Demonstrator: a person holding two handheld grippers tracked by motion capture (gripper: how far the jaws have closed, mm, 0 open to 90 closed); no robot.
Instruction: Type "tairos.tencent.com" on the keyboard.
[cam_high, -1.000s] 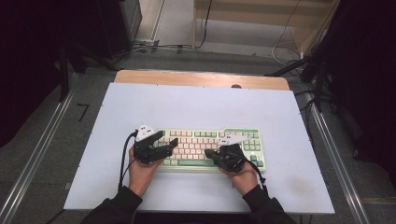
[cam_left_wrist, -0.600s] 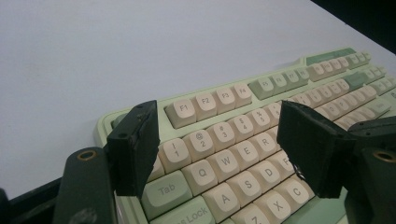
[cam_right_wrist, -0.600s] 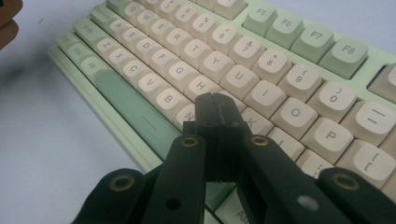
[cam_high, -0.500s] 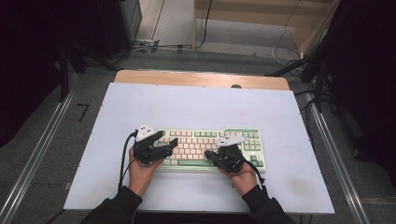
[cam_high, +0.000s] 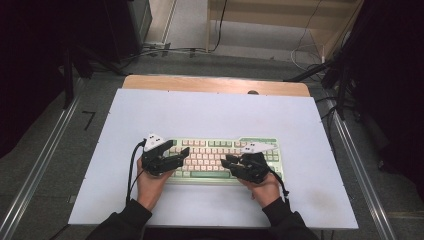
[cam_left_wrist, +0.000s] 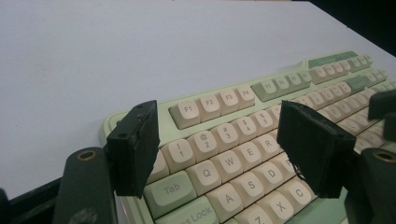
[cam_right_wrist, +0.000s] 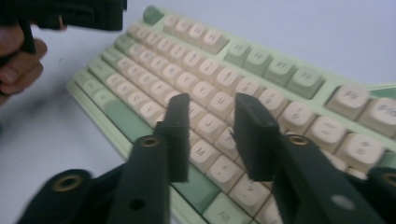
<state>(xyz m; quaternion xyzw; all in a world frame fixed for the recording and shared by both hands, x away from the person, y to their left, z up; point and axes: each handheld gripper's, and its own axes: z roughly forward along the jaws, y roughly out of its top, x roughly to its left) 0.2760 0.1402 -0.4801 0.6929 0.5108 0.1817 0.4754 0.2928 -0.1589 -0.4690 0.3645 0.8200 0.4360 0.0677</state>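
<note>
from my seat the keyboard (cam_high: 220, 157) in the high view is too small to read — key legends are just pale dots, and its lower left and lower right corners sit hidden under the left gripper (cam_high: 172, 154) and right gripper (cam_high: 231, 162). in the left gripper view the keyboard (cam_left_wrist: 243, 126) runs off the right and bottom edges, and the far keys at upper right blur past reading. the right gripper view is soft all over — most legends on the keyboard (cam_right_wrist: 205, 88) are smeared, and a hand (cam_right_wrist: 16, 58) is cut by the left edge. both my sleeves (cam_high: 120, 225) leave the bottom of the high view.
</note>
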